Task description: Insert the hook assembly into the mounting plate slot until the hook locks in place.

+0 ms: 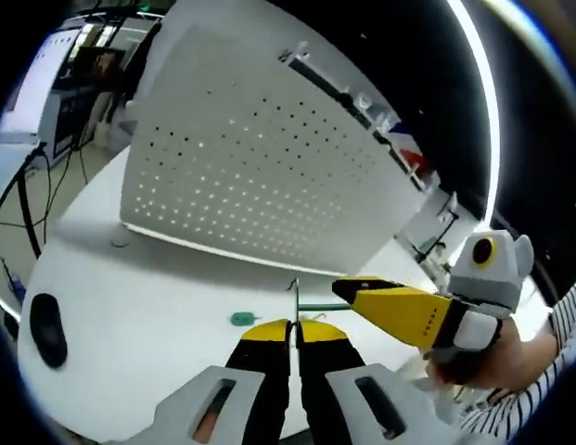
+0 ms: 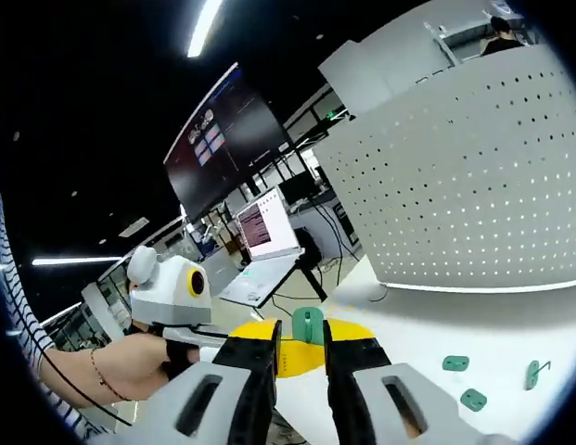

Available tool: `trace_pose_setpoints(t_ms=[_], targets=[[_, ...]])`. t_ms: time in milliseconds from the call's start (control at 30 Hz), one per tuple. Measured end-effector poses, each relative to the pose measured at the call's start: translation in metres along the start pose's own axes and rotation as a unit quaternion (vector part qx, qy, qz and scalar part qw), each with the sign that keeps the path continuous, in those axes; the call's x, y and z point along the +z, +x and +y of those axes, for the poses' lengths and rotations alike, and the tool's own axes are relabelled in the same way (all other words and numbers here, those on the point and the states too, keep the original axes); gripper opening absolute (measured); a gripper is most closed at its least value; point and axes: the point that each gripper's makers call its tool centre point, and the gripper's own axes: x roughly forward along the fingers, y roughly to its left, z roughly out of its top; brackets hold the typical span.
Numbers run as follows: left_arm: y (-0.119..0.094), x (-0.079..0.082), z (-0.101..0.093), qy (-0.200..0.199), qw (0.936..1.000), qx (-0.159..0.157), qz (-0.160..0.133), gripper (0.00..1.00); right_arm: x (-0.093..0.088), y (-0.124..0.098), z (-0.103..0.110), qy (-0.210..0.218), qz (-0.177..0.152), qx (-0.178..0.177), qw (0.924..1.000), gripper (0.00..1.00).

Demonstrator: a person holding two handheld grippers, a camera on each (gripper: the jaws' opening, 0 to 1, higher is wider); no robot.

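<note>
The left gripper [image 1: 292, 326] pinches a thin metal hook [image 1: 294, 295]; the right gripper [image 2: 301, 345] clamps a green plate [image 2: 308, 324].

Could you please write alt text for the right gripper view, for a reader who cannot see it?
The right gripper holds a small green hook part between its yellow-tipped jaws, in front of an upright white perforated mounting plate. Three more green pieces lie on the white table at lower right; the left gripper, in a person's hand, enters from the left.
</note>
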Motion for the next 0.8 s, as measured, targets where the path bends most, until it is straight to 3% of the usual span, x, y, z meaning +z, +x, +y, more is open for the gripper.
trace_pose_setpoints(t_ms=[100,300,533,800], targets=[[-0.001,0.002,0.001,0.047,0.9988,0.015,0.003,0.01,0.000,-0.005,-0.006,0.017,0.006,-0.004,0.9998,0.15],[0.003,0.009,-0.009,0.084,0.9963,0.010,-0.015,0.01,-0.001,-0.011,-0.006,0.038,0.012,-0.001,0.9992,0.11],[0.005,0.010,-0.026,0.128,0.9915,-0.006,-0.024,0.01,0.003,-0.010,-0.003,0.033,0.008,0.008,0.9994,0.07],[0.007,0.014,-0.030,0.169,0.9850,-0.004,-0.034,0.01,0.006,-0.007,-0.002,0.031,0.003,0.009,0.9995,0.03]])
